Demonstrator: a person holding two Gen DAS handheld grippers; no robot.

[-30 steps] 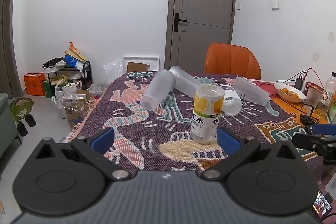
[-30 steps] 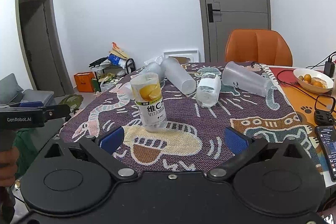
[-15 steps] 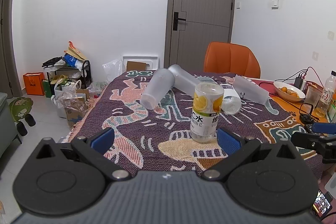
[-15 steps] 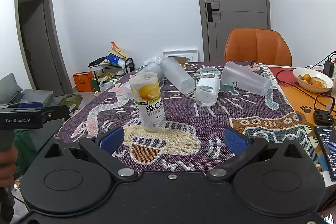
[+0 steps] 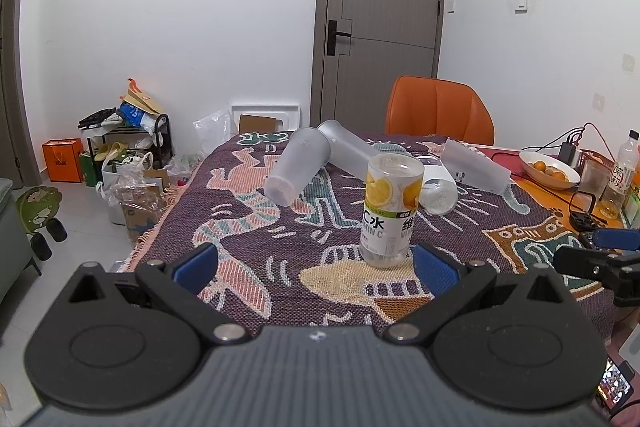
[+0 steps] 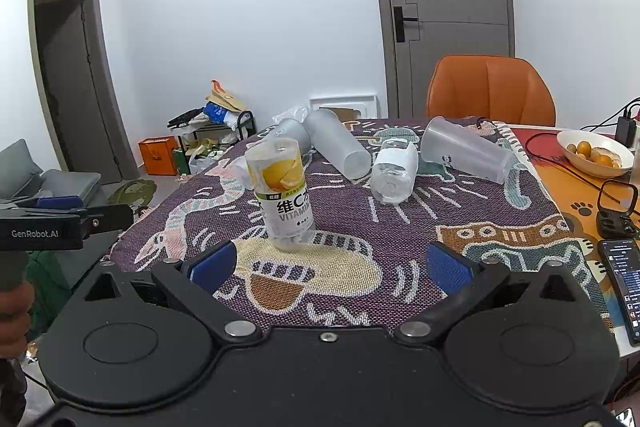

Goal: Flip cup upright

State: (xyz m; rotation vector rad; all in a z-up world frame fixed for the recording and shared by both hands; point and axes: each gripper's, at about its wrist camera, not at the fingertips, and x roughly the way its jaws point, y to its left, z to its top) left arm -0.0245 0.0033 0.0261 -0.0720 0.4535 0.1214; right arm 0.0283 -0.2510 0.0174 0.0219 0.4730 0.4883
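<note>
A lemon-labelled clear bottle-cup (image 5: 390,209) stands on end on the patterned cloth (image 5: 248,239), also in the right wrist view (image 6: 285,193). Behind it lie two frosted cups (image 5: 298,167) (image 5: 350,149), a clear bottle (image 5: 438,187) and another frosted cup (image 5: 476,173) on their sides; they show in the right wrist view too (image 6: 340,143) (image 6: 394,171) (image 6: 464,151). My left gripper (image 5: 316,263) is open and empty before the standing bottle-cup. My right gripper (image 6: 328,265) is open and empty, just right of it.
An orange chair (image 5: 438,117) stands behind the table. A bowl of oranges (image 6: 594,153), cables, a charger and a phone (image 6: 622,279) lie on the orange mat at right. Bags and a shelf (image 5: 124,147) clutter the floor at left.
Both grippers have shifted only slightly; the scene sits a touch lower in both views. Nothing was grasped or moved.
</note>
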